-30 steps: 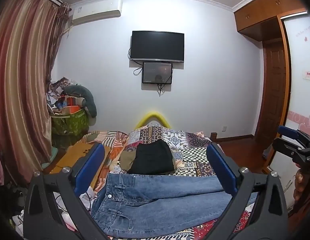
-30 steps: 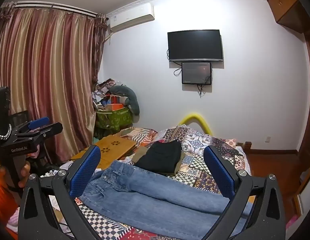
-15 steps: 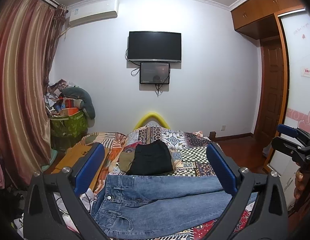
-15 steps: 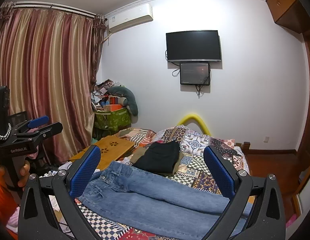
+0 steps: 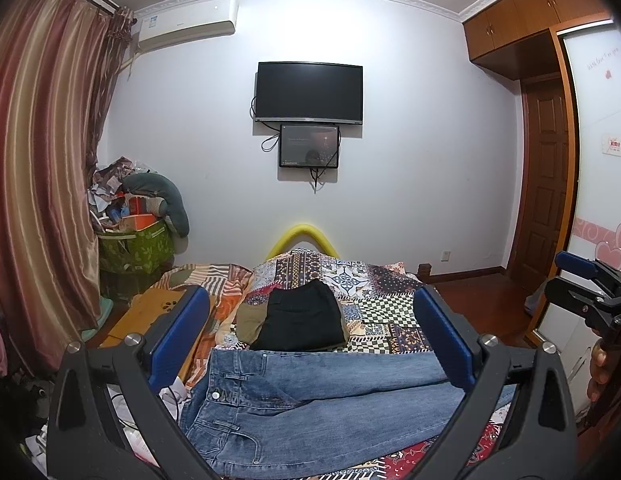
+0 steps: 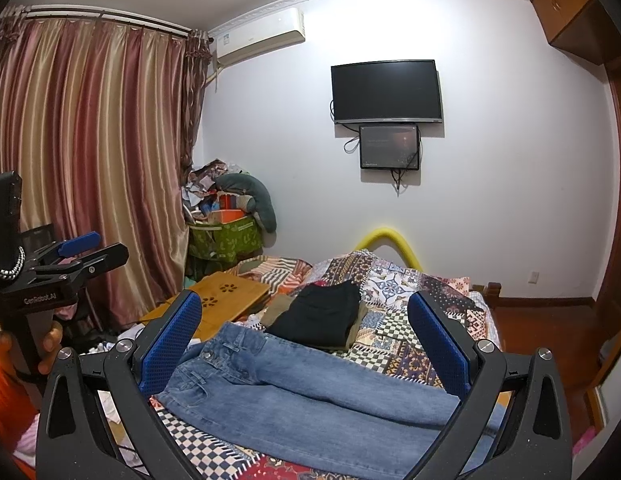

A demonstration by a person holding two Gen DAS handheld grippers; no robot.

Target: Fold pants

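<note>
Jeans (image 5: 322, 408): blue denim pair laid flat across the near end of the bed, waistband toward the left, both legs running to the right; not folded, not touched by either gripper
Left gripper (image 5: 310, 340): held above the jeans, blue-padded fingers (image 5: 178, 332) spread wide apart, nothing between them
Right gripper (image 6: 306, 344): likewise raised over the jeans, fingers (image 6: 438, 344) spread wide, nothing grasped
Bed cover (image 5: 374, 280): patchwork quilt, seen beneath and beyond the jeans
Folded clothes (image 5: 302, 320): black garment stacked on an olive one, lying on the quilt just behind the jeans' upper leg; touching or apart cannot be told
Wooden lap tray (image 6: 230, 292): light wood with flower-shaped cut-outs, lying at the bed's left edge near the waistband
Yellow foam tube (image 5: 302, 234): arched at the far end of the bed, against the wall
Green storage box (image 6: 226, 236): in the left corner, piled high with clutter and a grey cushion
Curtain (image 6: 90, 168): striped red and gold, closed, along the left side
Television (image 5: 309, 94): dark, wall-mounted, a smaller screen (image 5: 308, 146) fixed directly below it
Air conditioner (image 5: 186, 24): mounted high near the curtain
Obstructions: none noted between the grippers and the jeans
</note>
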